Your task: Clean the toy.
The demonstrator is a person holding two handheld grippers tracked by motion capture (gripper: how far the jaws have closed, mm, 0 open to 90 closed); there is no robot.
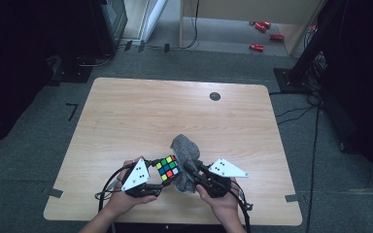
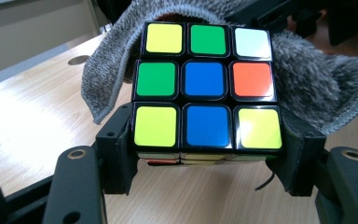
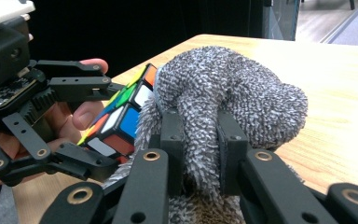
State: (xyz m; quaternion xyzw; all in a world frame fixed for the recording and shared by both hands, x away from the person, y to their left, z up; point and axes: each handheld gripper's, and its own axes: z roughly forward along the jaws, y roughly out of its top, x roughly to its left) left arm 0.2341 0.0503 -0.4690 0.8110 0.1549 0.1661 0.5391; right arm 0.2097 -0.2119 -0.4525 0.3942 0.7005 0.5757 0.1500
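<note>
Left claw [image 1: 161,175]: we see it at the lower middle of the high view, part-way open and clamped on the cube, one jaw on each side of the bottom layer.
Cube [image 1: 167,168]: held above the desk, just left of the cloth and touching it. In the left gripper view [image 2: 205,88] its facing side reads yellow, green, white along the top row; green, blue, orange in the middle; yellow, blue, yellow at the bottom.
Right claw [image 1: 190,171]: we see it lower middle of the high view, right of the cube. In the right gripper view [image 3: 199,154] its jaws are pinched tight on a fold of the cloth.
Cloth [image 1: 185,160]: grey, fluffy, bunched up; it rises from the right claw and wraps behind the cube, filling the upper part of the left gripper view [image 2: 307,79].
Desk [image 1: 126,111]: pale wood, with a dark round spot [image 1: 215,96] toward the upper right.
Writing: we can read no brand, label or lettering on the cube, cloth or claws.
Floor: red items [image 1: 261,26] lie at the top right of the high view, too small to tell.
</note>
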